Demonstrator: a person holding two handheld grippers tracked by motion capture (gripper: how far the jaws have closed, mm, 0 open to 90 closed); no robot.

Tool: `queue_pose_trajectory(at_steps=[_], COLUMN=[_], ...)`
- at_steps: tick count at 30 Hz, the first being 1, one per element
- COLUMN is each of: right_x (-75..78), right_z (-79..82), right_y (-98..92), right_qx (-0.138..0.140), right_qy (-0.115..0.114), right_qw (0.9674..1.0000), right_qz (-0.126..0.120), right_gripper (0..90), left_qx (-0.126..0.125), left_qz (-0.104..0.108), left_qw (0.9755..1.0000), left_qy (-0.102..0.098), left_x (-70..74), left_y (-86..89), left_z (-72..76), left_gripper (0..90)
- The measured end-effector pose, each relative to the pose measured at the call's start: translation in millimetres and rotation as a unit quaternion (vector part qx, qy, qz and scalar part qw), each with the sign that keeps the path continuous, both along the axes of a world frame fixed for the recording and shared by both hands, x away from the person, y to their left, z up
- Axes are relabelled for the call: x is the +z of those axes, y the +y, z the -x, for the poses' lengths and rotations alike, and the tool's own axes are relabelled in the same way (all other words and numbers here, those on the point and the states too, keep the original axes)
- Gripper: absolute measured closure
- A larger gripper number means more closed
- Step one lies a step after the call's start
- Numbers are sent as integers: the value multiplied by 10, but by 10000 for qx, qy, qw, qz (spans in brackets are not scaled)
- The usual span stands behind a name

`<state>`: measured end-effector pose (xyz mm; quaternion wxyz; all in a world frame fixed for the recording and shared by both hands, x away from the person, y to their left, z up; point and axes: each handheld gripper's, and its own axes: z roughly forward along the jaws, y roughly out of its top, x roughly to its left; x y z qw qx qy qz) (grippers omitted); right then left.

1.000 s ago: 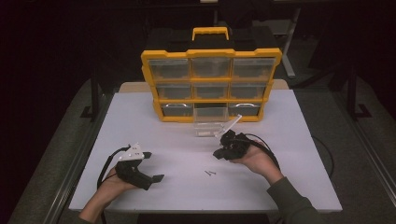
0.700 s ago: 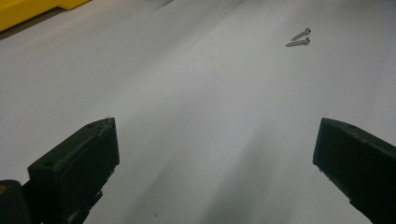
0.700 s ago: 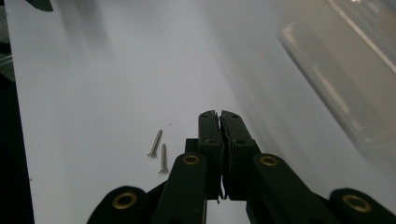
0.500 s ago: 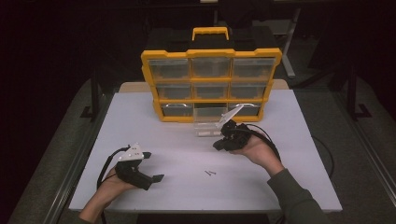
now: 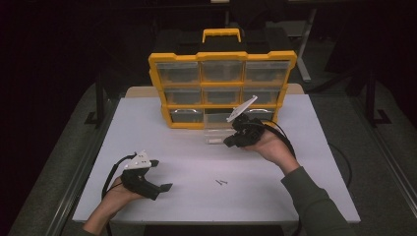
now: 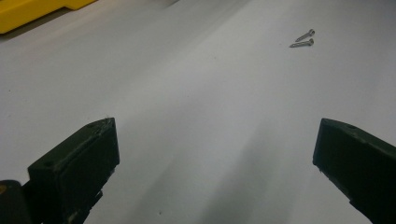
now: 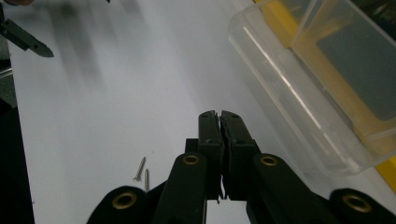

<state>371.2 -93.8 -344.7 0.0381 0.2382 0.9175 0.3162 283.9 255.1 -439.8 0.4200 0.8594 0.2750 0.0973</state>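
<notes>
Right claw point(image 7: 219, 114) pinched shut, apparently empty, beside pulled-out clear drawer point(image 7: 299, 93), screws point(image 7: 142, 173) below-left on bench point(image 7: 116, 93); left claw point(image 6: 215, 154) wide, idle; risks bumping drawer, scattering screws.

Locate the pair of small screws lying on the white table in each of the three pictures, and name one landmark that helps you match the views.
High view: the screws lie centre-low on the white table, between the hands.
Left gripper view: screws upper right, beyond the open jaws.
Right gripper view: screws lower left, beside the shut jaws.
Shared landmark: the yellow organizer.
</notes>
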Motion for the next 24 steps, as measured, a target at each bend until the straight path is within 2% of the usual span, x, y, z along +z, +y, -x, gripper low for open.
queue_pose_trajectory(at_steps=[15, 24], right_x=[259, 301], right_z=[-214, -391], right_y=[47, 84], right_qx=[-183, -344], right_qy=[-177, -210], right_qw=[9997, 9992], right_qz=[-21, 24], right_gripper=[862, 862], left_qx=[-19, -18], left_qz=[-14, -17], left_qw=[10000, 9999], left_qy=[-91, -135], left_x=[-2, -3], left_y=[-8, -6], left_z=[17, 17], left_gripper=[2, 2])
